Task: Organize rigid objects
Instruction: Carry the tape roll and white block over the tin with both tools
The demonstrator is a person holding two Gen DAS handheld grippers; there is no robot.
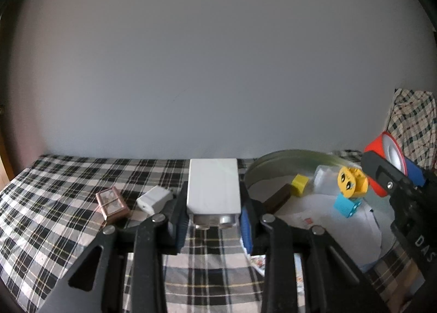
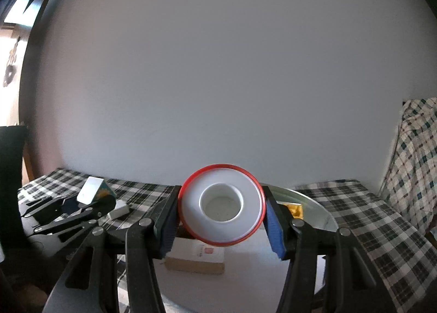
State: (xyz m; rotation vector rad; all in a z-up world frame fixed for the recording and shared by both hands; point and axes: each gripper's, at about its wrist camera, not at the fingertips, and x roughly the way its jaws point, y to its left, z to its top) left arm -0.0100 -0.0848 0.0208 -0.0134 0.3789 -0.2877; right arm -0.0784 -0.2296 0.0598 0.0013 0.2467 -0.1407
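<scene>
Currently both tongs are loaded: the left gripper [image 1: 214, 220] is clamped on a white box [image 1: 213, 190], held above the plaid cloth [image 1: 54, 203] just left of the round tray [image 1: 262, 165]; the right gripper [image 2: 221, 220] is clamped on a red-rimmed tape roll [image 2: 221, 205], held over that tray's near side. Best done one at a time, judged: the roll is to be lowered flat onto bare tray floor, clear of the yellow block [image 1: 299, 184], toy figure [image 1: 349, 190] and brown bar [image 1: 278, 198], released only once seated. A pink case [image 1: 112, 203] and white adapter [image 1: 153, 198] lie left of the tray.
</scene>
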